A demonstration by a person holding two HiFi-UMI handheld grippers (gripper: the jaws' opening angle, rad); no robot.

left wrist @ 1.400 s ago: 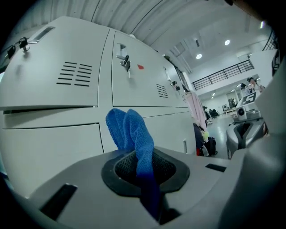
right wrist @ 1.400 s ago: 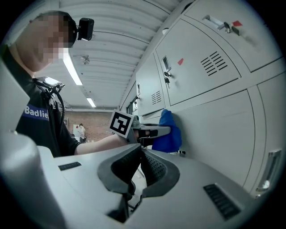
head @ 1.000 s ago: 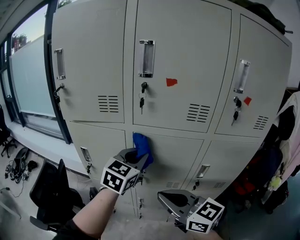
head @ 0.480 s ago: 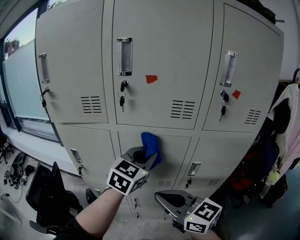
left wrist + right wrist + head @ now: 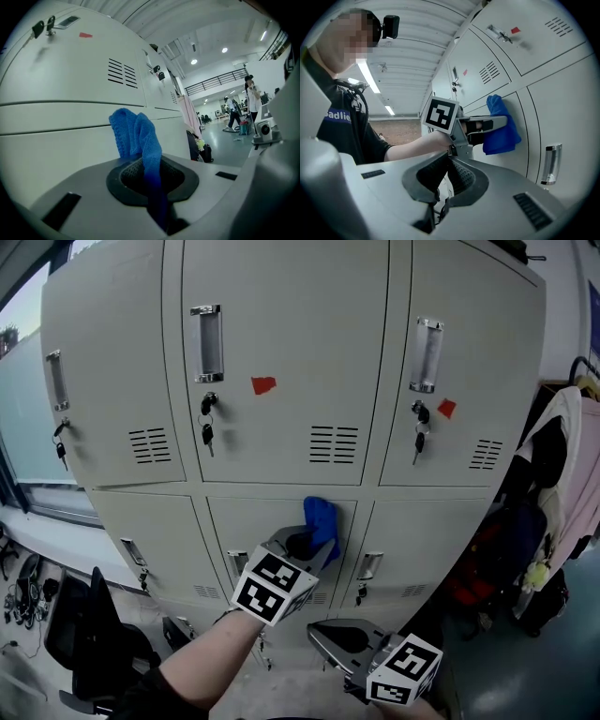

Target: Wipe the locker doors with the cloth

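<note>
My left gripper (image 5: 307,546) is shut on a blue cloth (image 5: 322,519) and holds it against the lower middle locker door (image 5: 267,526), near that door's right edge. In the left gripper view the cloth (image 5: 137,138) sticks up from between the jaws of the left gripper (image 5: 152,180), with the grey door behind it. My right gripper (image 5: 330,637) hangs lower, away from the lockers, shut with nothing in it. In the right gripper view the right gripper (image 5: 442,174) shows its pads together, and beyond them the left gripper (image 5: 490,124) presses the cloth (image 5: 502,133) to the door.
The grey lockers have metal handles (image 5: 207,341), hanging keys (image 5: 207,435) and red stickers (image 5: 263,385) on the upper doors. A lower door's handle (image 5: 368,565) is just right of the cloth. Coats (image 5: 562,474) hang at the right. A black chair (image 5: 94,638) stands at the lower left.
The left gripper has slid the cloth rightwards across the lower middle door, from its left edge to its right side. The right gripper has stayed low and shut.
</note>
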